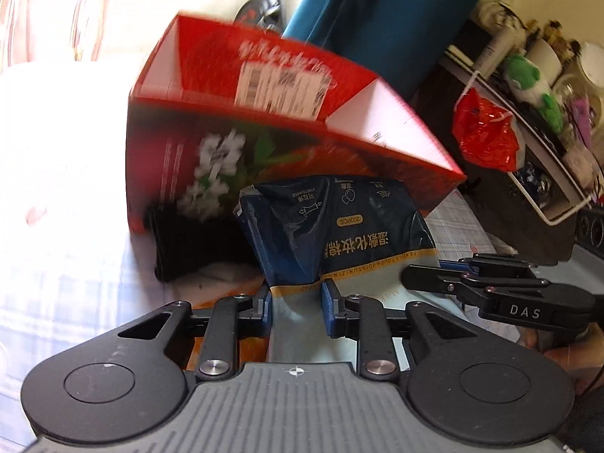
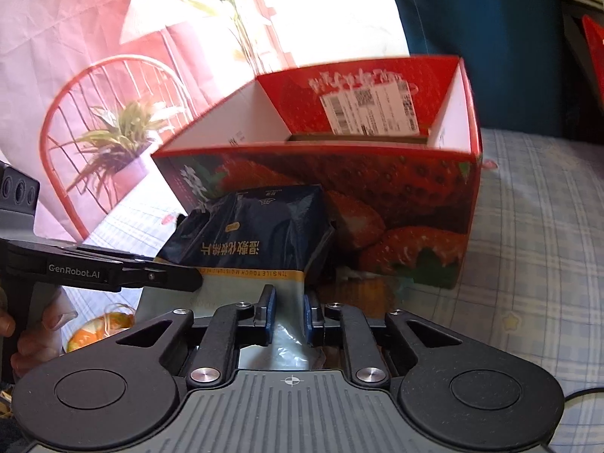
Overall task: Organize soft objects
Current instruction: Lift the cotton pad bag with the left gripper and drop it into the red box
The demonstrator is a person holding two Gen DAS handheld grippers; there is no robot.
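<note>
A dark blue soft pack of cotton pads (image 1: 332, 226) with a pale lower end is held by both grippers in front of a red strawberry-print box (image 1: 264, 113). My left gripper (image 1: 296, 302) is shut on the pack's pale end. My right gripper (image 2: 288, 313) is shut on the same pale end of the pack (image 2: 256, 234), from the other side. The open box (image 2: 377, 173) stands just behind the pack, its top open and its inside bare. A black folded cloth (image 1: 188, 241) lies at the box's foot.
The box stands on a checked bedsheet (image 2: 528, 264). A dark table with a red plastic bag (image 1: 487, 132) and a wire rack of bottles is at right. An orange-patterned item (image 2: 98, 328) lies low left. A teal cloth (image 1: 377, 19) hangs behind the box.
</note>
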